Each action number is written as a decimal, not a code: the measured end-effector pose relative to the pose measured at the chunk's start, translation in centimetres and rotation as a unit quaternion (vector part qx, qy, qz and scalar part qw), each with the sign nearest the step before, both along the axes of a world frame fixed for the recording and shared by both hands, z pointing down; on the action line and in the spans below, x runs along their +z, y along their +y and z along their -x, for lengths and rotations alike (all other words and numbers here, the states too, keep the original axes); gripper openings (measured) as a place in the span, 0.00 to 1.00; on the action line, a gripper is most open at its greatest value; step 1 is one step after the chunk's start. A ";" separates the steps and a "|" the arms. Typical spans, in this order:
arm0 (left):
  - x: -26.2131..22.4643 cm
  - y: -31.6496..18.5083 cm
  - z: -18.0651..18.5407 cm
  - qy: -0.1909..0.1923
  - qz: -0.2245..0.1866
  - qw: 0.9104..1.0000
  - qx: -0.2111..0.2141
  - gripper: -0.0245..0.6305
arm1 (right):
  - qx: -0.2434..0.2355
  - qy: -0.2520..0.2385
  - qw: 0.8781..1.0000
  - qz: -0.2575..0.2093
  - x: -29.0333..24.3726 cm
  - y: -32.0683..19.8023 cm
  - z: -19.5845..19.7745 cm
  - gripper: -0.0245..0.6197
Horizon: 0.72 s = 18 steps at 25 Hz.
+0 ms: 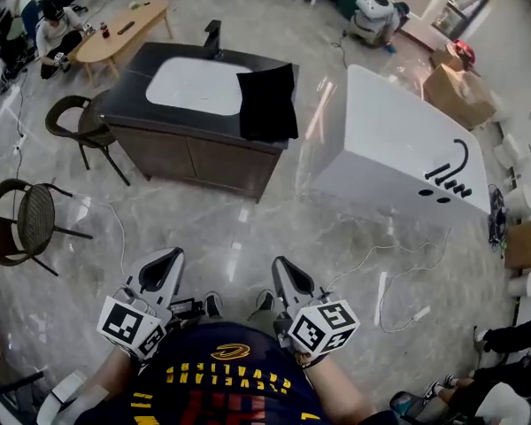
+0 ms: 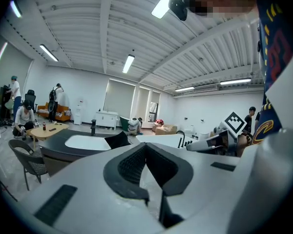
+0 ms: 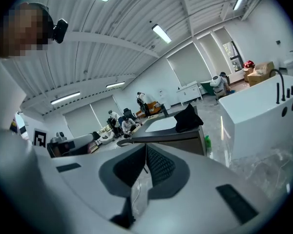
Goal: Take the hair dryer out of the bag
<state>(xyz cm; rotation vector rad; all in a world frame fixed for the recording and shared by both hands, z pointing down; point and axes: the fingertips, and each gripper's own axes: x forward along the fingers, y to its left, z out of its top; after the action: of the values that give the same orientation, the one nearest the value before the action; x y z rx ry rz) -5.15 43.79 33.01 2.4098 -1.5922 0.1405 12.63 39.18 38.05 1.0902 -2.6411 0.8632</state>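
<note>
A black bag (image 1: 267, 103) lies on the right end of a dark sink counter (image 1: 133, 97), draped partly over the front edge. It also shows in the left gripper view (image 2: 118, 139) and the right gripper view (image 3: 188, 118). No hair dryer is visible. My left gripper (image 1: 166, 259) and right gripper (image 1: 283, 266) are held close to my body, far from the counter and pointing toward it. In their own views the left gripper (image 2: 145, 147) and right gripper (image 3: 146, 152) have their jaws together with nothing between them.
A white bathtub (image 1: 389, 140) stands right of the counter. Two chairs (image 1: 26, 220) (image 1: 84, 122) stand at the left. Cables (image 1: 398, 273) trail on the marble floor. Cardboard boxes (image 1: 460, 91) sit at the back right. People sit round a wooden table (image 1: 124, 29) at the back left.
</note>
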 end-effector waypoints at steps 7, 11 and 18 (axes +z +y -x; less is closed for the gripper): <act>0.8 -1.1 1.0 0.007 0.000 0.999 0.038 0.04 | 0.046 0.007 0.999 0.000 0.1 -0.1 0.0 0.05; 1.7 -2.8 0.4 0.011 0.005 0.999 0.053 0.04 | 0.052 0.018 0.998 0.008 1.2 -0.7 -0.2 0.05; 2.3 -7.6 0.6 -0.004 0.013 0.999 0.052 0.04 | 0.051 0.000 0.998 0.026 2.9 -5.7 0.4 0.05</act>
<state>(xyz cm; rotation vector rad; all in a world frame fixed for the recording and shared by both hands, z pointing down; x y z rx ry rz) -5.80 36.14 35.32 2.4768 -1.4589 0.1888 12.27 33.51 40.91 1.2210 -2.5666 0.9444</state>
